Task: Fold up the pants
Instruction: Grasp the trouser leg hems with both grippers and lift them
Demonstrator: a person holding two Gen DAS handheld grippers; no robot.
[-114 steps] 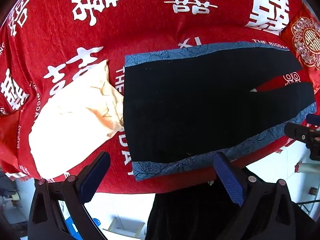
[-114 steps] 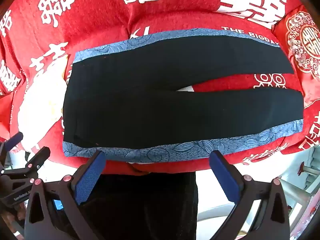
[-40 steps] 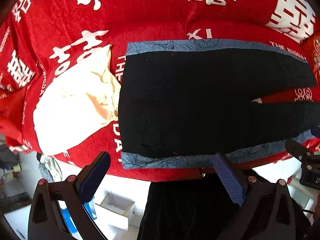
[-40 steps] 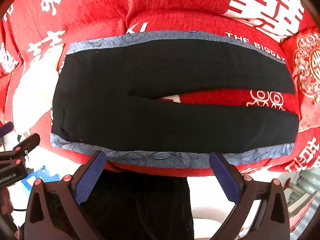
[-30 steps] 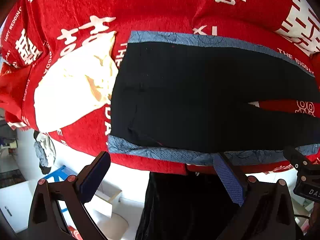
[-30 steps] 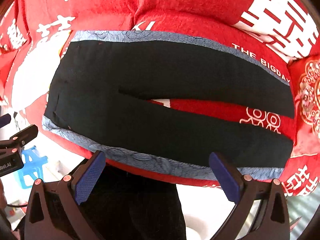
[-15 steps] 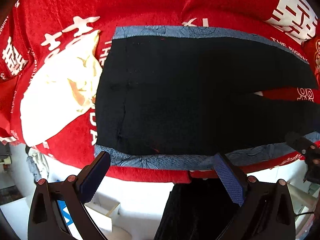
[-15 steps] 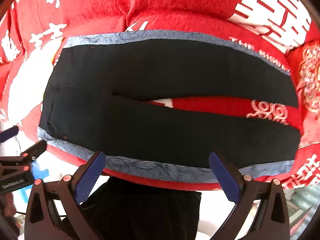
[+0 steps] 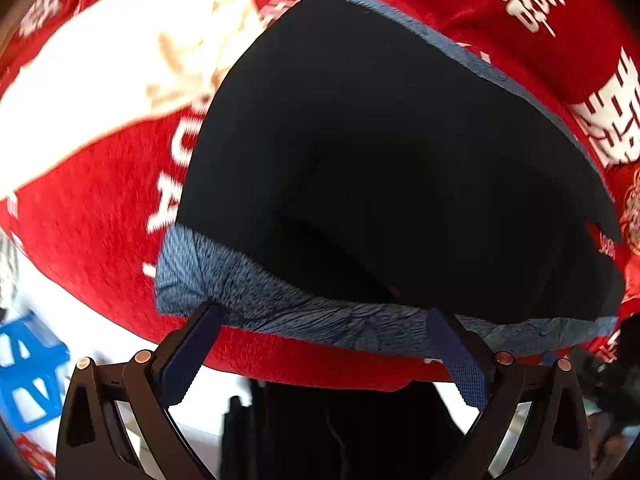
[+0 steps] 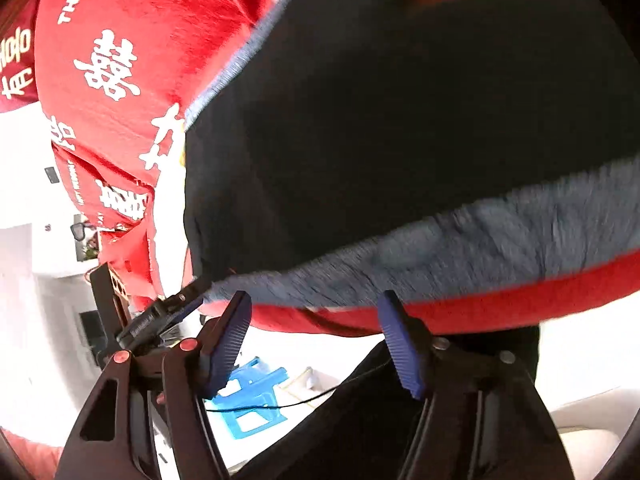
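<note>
Lying flat on the red printed bedspread [image 9: 100, 200], the black pants [image 9: 380, 160] are soft and limp; pinch their near blue patterned trim [image 9: 304, 312] with your left gripper [image 9: 320, 344] and right gripper [image 10: 316, 332], both spread wide.

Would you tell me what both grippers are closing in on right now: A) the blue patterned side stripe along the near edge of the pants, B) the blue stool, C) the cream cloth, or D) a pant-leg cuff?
A: the open left gripper and right gripper both bracket the blue patterned side stripe of the pants.
</note>
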